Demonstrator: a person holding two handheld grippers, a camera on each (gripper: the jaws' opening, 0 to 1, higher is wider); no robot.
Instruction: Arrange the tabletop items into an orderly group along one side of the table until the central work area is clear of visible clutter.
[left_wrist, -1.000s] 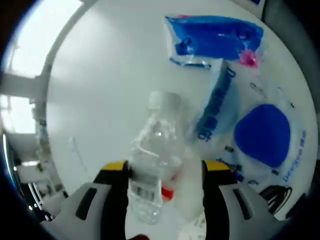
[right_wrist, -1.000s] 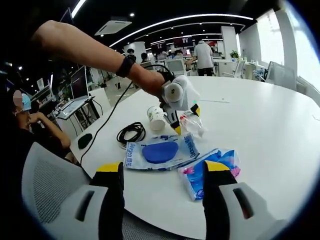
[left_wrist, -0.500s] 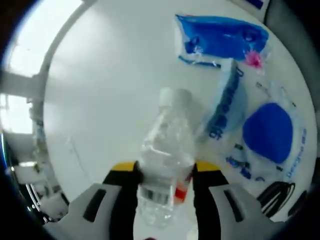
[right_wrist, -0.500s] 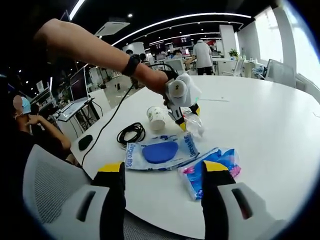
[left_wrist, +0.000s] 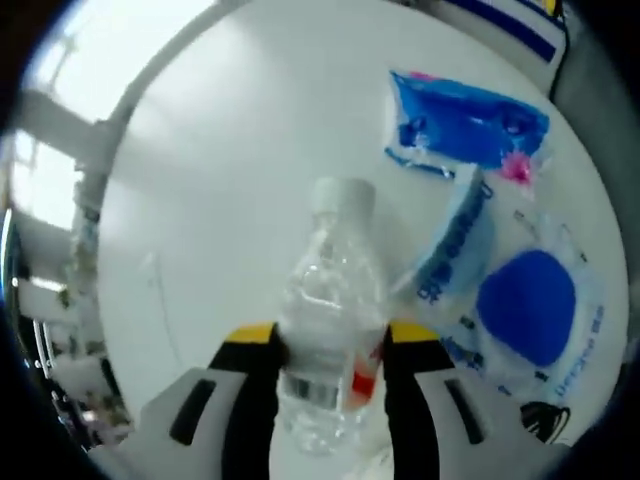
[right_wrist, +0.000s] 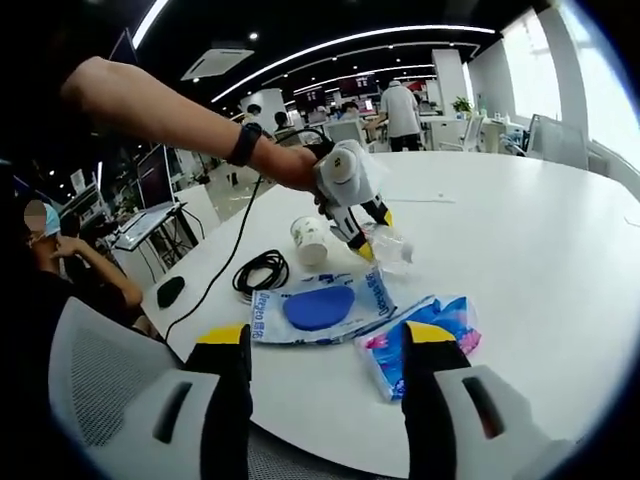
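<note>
The left gripper (left_wrist: 328, 345) clamps a clear bottle (left_wrist: 330, 330) at mid-body above the table (left_wrist: 220, 150); light, thin-walled and slick, it likely dents under pressure. The right gripper (right_wrist: 320, 345) hovers with jaws apart.

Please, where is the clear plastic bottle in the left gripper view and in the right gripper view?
Left gripper view: the clear plastic bottle stands at bottom centre, clamped in the left gripper.
Right gripper view: the bottle is small, just above centre, on the white table.
Shared landmark: the pouch with the blue oval.
</note>
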